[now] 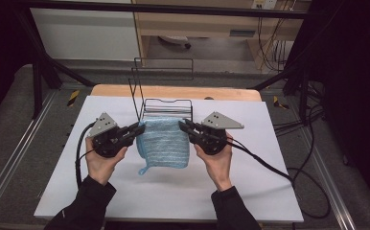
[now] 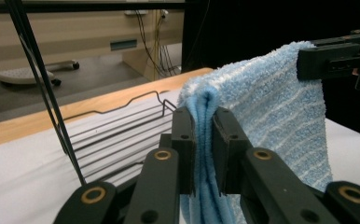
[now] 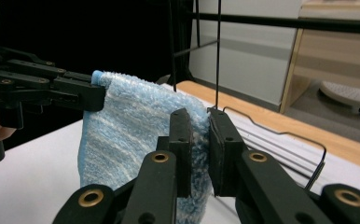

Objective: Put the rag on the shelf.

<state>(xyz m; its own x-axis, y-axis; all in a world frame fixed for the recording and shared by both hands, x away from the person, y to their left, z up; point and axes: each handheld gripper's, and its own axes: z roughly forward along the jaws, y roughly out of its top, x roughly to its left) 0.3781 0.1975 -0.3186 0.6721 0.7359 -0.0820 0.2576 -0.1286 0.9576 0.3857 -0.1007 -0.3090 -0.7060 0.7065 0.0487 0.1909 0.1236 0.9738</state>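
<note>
A light blue striped towel (image 1: 164, 143) hangs folded between my two grippers, above the white table sheet, just in front of a black wire rack (image 1: 166, 108). My left gripper (image 1: 139, 128) is shut on the towel's upper left corner; in the left gripper view the pads pinch the folded blue edge (image 2: 205, 126). My right gripper (image 1: 183, 125) is shut on the upper right corner, and its pads squeeze the cloth (image 3: 199, 135) in the right gripper view. The towel's lower edge and hanging loop (image 1: 144, 170) rest near the sheet.
The wire rack stands at the back middle of the white sheet (image 1: 125, 191), with a tall wire frame (image 1: 164, 67) behind it. A wooden table edge (image 1: 173, 92) runs along the back. Cables (image 1: 269, 167) trail right from my right gripper.
</note>
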